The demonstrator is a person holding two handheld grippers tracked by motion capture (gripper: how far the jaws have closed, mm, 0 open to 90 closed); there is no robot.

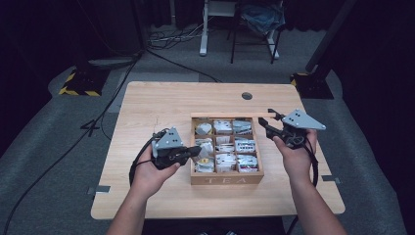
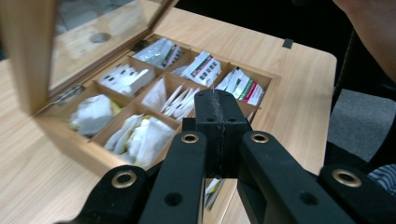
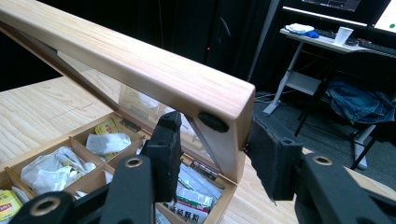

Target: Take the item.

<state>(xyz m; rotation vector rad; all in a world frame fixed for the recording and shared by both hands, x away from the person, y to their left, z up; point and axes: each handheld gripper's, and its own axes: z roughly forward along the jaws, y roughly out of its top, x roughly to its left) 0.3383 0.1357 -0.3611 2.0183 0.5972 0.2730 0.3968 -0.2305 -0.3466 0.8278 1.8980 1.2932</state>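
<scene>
We see a light wooden table (image 1: pixel 147 105) with a wooden tea box (image 1: pixel 226 179) standing on it, a little right of the middle and near the person's edge. The word TEA is cut into its front wall. The box is divided into nine compartments in three rows of three, and its lid (image 3: pixel 140 65), a wooden frame around a clear pane, stands raised on the far side.

Every compartment holds tea. In the left gripper view we make out white paper tea bags (image 2: pixel 140 133) heaped in the nearest compartments, flat white sachets (image 2: pixel 180 100) stacked on edge in the middle one, and printed packets with green and red marks (image 2: pixel 243 86) in the row nearer the far corner. In the right gripper view a yellow-labelled packet (image 3: pixel 105 127) lies in a back compartment.

The right gripper (image 3: pixel 215 154) has its jaws set apart on either side of the lid's free corner; the jaws stand close to the wood, but we cannot tell whether they press on it. The left gripper (image 2: pixel 219 119) sits at the box's left wall, its jaws brought together with nothing between them, pointing over the compartments.
</scene>
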